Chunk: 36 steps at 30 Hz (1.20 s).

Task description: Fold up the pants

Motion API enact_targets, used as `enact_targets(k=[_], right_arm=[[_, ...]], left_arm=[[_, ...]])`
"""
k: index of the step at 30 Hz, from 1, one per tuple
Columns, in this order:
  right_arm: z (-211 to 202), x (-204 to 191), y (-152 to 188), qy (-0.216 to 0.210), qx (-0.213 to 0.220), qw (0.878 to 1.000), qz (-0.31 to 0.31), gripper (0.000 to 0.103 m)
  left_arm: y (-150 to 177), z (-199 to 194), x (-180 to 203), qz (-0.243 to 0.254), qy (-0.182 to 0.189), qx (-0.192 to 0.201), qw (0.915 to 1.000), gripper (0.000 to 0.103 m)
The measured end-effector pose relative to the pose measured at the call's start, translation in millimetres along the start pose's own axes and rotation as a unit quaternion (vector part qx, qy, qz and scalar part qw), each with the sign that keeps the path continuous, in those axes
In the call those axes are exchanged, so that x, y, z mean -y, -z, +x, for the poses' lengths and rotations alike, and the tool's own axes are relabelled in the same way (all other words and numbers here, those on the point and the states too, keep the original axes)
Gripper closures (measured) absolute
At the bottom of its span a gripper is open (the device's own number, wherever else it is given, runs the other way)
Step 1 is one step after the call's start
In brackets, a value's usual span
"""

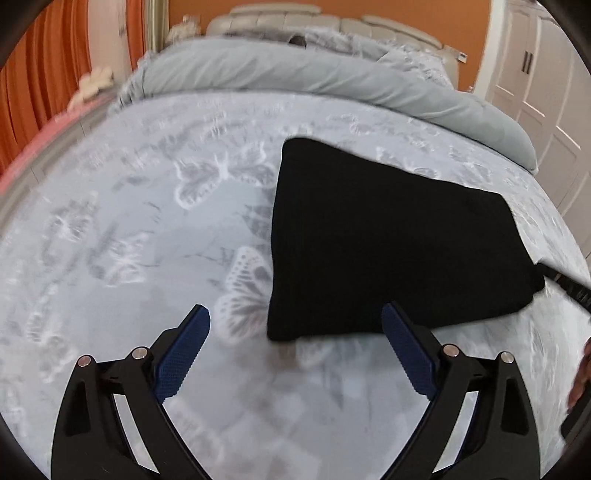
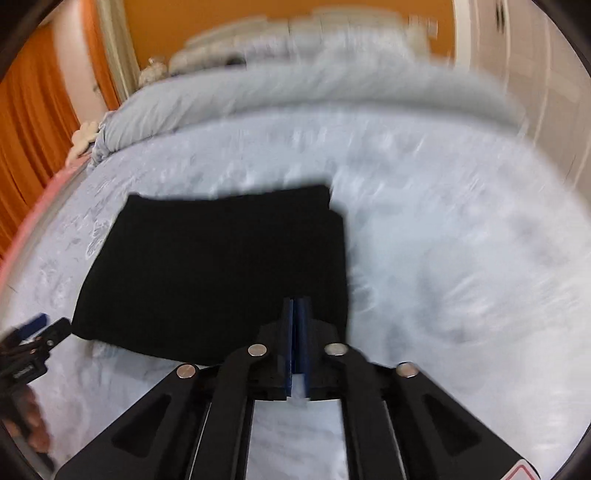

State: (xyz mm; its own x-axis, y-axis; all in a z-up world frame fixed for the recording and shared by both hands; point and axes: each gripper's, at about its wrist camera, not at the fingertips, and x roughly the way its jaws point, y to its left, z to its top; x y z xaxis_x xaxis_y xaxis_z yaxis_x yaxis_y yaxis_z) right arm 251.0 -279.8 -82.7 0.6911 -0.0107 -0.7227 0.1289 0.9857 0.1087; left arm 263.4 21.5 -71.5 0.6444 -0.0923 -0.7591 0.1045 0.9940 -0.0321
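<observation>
The black pants [image 1: 388, 243] lie folded into a compact rectangle on the pale blue butterfly-print bedspread [image 1: 129, 240]. My left gripper [image 1: 295, 325] is open and empty, held above the bed just in front of the pants' near left corner. In the right wrist view the folded pants [image 2: 218, 273] lie ahead and to the left. My right gripper [image 2: 296, 306] is shut with nothing between its blue pads, over the pants' near right edge. The left gripper [image 2: 37, 325] shows at the left edge of that view.
A rolled grey duvet [image 1: 295, 74] lies across the head of the bed below a padded headboard [image 1: 314, 18]. Orange curtains [image 1: 37, 74] hang at the left. White wardrobe doors [image 1: 535, 81] stand at the right. The bed's pink edge [image 1: 22, 162] is at the left.
</observation>
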Motion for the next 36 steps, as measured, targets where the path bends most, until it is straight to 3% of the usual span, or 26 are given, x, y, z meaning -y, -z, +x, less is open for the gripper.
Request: enact_targets(k=[2, 7, 8, 10, 14, 15, 23, 26, 36], right_arm=[[-34.8, -10.4, 8.2, 0.001, 0.019, 1.0, -0.018, 0.093], [-84.2, -4.8, 43.7, -0.029, 0.034, 0.999, 0.013, 0.09], [-90.8, -2.2, 52.9, -0.03, 0.032, 0.999, 0.015, 0.088], [-101.3, 4.5, 67.9, -0.028, 0.03, 0.999, 0.022, 0.072], [-121.8, 13.6, 100.6, -0.029, 0.031, 0.999, 0.031, 0.067], [-128.6, 13.6, 109.7, -0.029, 0.029, 0.999, 0.032, 0.061], [-123.1, 13.8, 155.5, -0.022, 0.004, 1.0, 0.019, 0.059], [-116.8, 13.3, 161.5, -0.016, 0.002, 1.0, 0.018, 0.059], [-100.7, -2.3, 160.2, -0.019, -0.003, 1.0, 0.008, 0.042]], left_arm=[[5.8, -19.7, 4.2, 0.007, 0.001, 0.006, 1.0, 0.011], [35.3, -66.6, 19.8, 0.029, -0.006, 0.02, 0.9994, 0.01], [44.0, -74.4, 23.1, 0.034, -0.012, 0.024, 0.9991, 0.01], [60.7, -85.7, 27.3, 0.04, -0.02, 0.026, 0.9987, 0.01], [86.3, -95.9, 32.6, 0.039, -0.023, 0.022, 0.9987, 0.01], [91.5, -97.7, 32.6, 0.038, -0.026, 0.023, 0.9987, 0.01], [115.7, -101.4, 35.8, 0.064, -0.038, 0.029, 0.9968, 0.009], [120.5, -100.5, 36.9, 0.076, -0.044, 0.033, 0.9956, 0.005], [119.6, -91.6, 28.3, 0.068, -0.037, 0.013, 0.9969, 0.005]])
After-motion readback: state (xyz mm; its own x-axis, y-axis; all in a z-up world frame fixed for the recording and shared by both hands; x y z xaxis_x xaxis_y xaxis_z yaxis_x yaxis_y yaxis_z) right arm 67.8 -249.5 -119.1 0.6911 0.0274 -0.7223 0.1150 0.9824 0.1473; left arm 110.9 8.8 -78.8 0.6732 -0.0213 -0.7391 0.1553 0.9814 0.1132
